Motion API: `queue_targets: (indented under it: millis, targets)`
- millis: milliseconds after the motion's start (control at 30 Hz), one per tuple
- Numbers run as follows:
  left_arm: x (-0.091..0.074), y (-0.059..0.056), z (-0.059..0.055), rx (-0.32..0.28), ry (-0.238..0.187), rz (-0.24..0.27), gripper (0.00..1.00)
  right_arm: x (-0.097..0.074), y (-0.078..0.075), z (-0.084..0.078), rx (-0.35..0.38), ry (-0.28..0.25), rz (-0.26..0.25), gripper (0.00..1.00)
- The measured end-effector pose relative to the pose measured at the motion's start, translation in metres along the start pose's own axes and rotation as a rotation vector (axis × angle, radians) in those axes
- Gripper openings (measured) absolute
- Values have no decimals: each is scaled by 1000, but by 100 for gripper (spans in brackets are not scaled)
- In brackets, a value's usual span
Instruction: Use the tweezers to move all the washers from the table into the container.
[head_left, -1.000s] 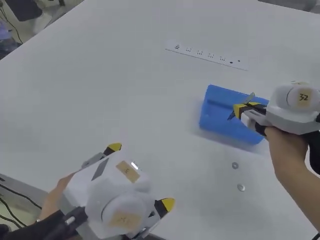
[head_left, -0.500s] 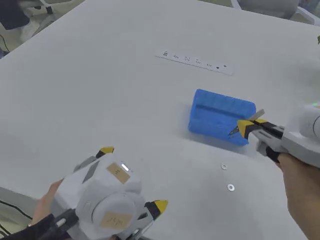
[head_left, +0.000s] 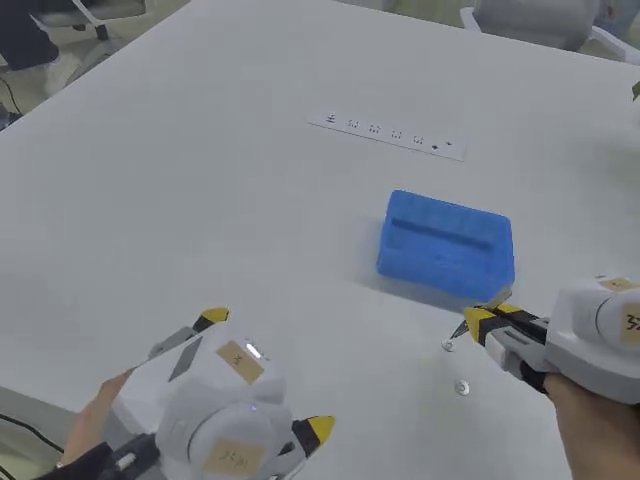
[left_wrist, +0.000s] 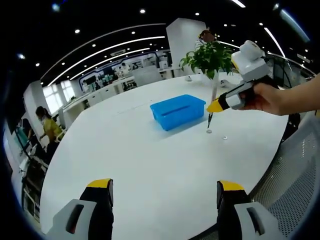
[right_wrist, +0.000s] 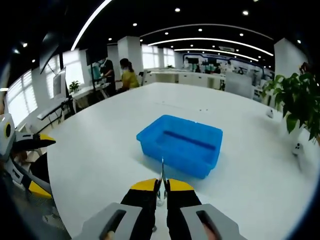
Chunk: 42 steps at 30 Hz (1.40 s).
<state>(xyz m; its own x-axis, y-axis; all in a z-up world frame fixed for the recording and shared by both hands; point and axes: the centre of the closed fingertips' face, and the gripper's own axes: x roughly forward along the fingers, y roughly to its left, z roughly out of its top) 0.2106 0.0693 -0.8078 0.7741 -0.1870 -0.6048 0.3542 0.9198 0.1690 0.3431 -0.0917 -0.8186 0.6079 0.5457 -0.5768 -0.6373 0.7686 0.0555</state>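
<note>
Right claw (right_wrist: 162, 186) clamped on tweezers (right_wrist: 162, 172). Left claw (left_wrist: 164, 185) apart, idle. Tips hover at near washer (head_left: 447, 346) on surface (head_left: 200, 200), just before blue container (head_left: 447, 245); second washer (head_left: 461, 388) nearby. Suggest straddling the washer's rim, pinching gently and lifting level.

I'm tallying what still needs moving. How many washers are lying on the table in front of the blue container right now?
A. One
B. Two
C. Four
B: one washer lies right at the tip of the tweezers, and a second washer sits close beside it, both outside the blue container.
</note>
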Motion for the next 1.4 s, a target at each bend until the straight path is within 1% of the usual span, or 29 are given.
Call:
queue_targets:
  millis: [33,67,200,267,367,467,567,667,800,933,1067,1167,1400]
  targets:
    - [0,1,1,0,-7,5,87,1,0,-3,-5,13,2,3]
    - [-1,1,2,-1,-11,7,86,1,0,-3,-10,13,1,3]
    - [0,0,0,4,2,3,86,0,1,-5,-20,21,7,3]
    - [0,0,0,5,-1,5,86,1,2,-8,-34,31,7,3]
    - [-1,2,0,-1,-3,10,86,-1,5,-8,-57,22,5,3]
    - [-1,1,0,1,-1,7,86,-1,5,-8,-73,13,1,3]
    - [-1,0,0,7,1,7,86,-2,5,-9,-60,3,5,2]
    - [-1,1,0,4,0,9,86,-3,4,-10,-78,-1,-3,2]
    - [-1,0,0,6,1,9,86,-4,3,-10,-73,4,-4,1]
    - [-1,1,-1,6,4,11,85,-3,2,-9,-37,24,0,1]
    - [-1,1,-1,4,5,12,85,-2,2,-8,-35,35,2,1]
    - [-1,2,0,4,1,16,85,-4,4,-2,-12,26,13,1]
    - [-1,2,0,6,3,15,85,-10,5,12,9,0,26,1]
